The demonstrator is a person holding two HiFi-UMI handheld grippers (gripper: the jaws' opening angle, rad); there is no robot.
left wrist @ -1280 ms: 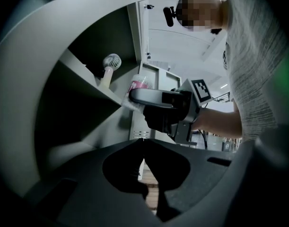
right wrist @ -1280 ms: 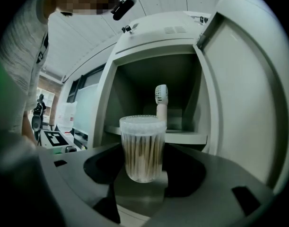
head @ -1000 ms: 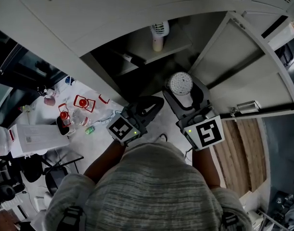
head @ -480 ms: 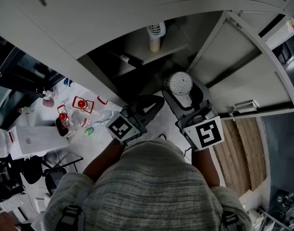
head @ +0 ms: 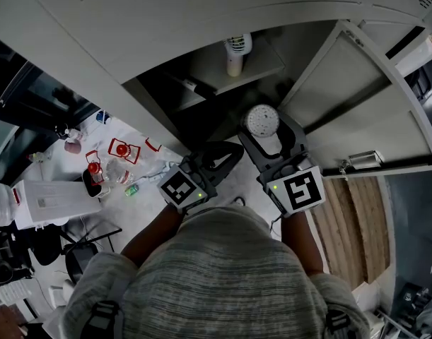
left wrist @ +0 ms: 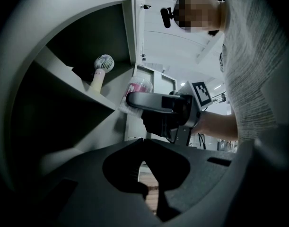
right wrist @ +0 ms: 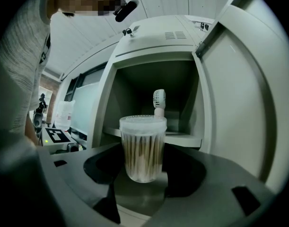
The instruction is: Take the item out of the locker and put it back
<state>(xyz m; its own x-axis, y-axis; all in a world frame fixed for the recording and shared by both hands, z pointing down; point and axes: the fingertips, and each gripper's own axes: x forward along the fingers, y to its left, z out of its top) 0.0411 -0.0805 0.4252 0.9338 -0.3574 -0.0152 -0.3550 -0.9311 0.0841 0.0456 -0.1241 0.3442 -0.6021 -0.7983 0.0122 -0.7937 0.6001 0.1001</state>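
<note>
The locker [head: 166, 13] is a pale metal cabinet with one compartment open. Its door [head: 357, 104] is swung out to the person's right. A single shelf [head: 223, 76] crosses the compartment; the space under it is dark.

A worktop [head: 148, 203] lies to the left of the locker. It carries a white box [head: 49, 203] and small red-topped items [head: 120, 150]. A strip of wooden floor [head: 350, 217] shows below the door.

The person's arms reach forward from the bottom of the head view, one tool in each hand.

Right tongs [head: 269, 129]: closed on a clear cotton swab container [head: 263, 122]. The right gripper view shows the container [right wrist: 143, 148] upright between the two jaws of the right tongs [right wrist: 143, 169], lid on, packed with vertical swabs. The container is in front of the open compartment, outside it and clear of the shelf.

Left tongs [head: 219, 154]: jaws brought together at the tips, nothing between them. The left gripper view confirms the tips of the left tongs [left wrist: 143, 141] touching. This tool is just beside the right one, on its left, and points toward the locker.

A handheld fan [head: 235, 51] stands upright on the shelf, toward the back. The right gripper view shows the fan [right wrist: 158, 103] directly behind the container, apart from it.
</note>
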